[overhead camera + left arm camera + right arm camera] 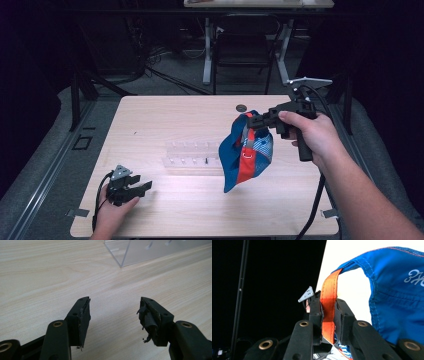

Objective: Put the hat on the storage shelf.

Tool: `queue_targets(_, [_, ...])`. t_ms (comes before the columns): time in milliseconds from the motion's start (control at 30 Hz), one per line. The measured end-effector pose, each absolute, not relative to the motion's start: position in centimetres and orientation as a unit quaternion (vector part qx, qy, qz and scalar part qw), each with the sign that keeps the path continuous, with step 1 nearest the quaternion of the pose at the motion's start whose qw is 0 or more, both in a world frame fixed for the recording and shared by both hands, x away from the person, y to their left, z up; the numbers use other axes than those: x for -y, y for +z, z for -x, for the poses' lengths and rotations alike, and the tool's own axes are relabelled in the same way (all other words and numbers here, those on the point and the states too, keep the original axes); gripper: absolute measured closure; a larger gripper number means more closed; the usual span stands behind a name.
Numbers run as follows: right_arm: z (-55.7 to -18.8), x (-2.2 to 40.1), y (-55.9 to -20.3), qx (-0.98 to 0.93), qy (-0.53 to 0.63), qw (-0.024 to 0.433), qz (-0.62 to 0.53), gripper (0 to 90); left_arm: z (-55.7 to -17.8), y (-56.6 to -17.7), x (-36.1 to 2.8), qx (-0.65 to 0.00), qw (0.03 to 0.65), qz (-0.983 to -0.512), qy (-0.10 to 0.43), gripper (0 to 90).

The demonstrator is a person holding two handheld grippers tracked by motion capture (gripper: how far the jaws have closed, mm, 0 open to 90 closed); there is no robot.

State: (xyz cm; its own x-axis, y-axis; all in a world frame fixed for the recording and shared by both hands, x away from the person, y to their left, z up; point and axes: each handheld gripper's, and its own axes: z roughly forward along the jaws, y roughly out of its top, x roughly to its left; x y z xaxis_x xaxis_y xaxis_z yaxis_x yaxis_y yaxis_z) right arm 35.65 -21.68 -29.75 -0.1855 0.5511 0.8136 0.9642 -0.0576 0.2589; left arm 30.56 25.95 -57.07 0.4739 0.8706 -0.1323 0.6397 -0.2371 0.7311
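Cap (246,152) first: one blue cap with an orange strap (328,315), hanging in the air over the right half of the table (150,125), above the right end of the clear plastic rack (192,157). I hold it by that strap because the strap is the one thin, flat part my right gripper (248,120) can pinch; its jaws are clenched flat on the orange band, and the crown and brim droop below under their own weight. Held so, the cap swings free of the tabletop and touches nothing else, as far as I can judge.

My left gripper (142,188) rests near the front left corner of the table, jaws spread and grasping nothing, pointed toward the rack. I judge it is parked there, out of the way, until the cap needs a second hold.

Count: one cap, one strap in the jaws, one rack, two grippers, and one small dark disc (241,107) near the table's far edge.
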Motion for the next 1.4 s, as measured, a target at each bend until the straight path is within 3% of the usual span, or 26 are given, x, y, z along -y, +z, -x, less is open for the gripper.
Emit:
queue_targets(733, [-39.3, 18.1, -28.2, 0.623, -0.459, 0.237, 0.588, 77.6, -30.7, -57.1, -25.8, -0.487, 0.379, -0.772, 0.153, 42.3])
queue_targets(1400, [-42.8, 16.2, -30.3, 0.605, -0.450, 0.226, 0.617, 77.6, -30.8, -57.1, -25.8, -0.484, 0.379, -0.775, 0.147, 42.3])
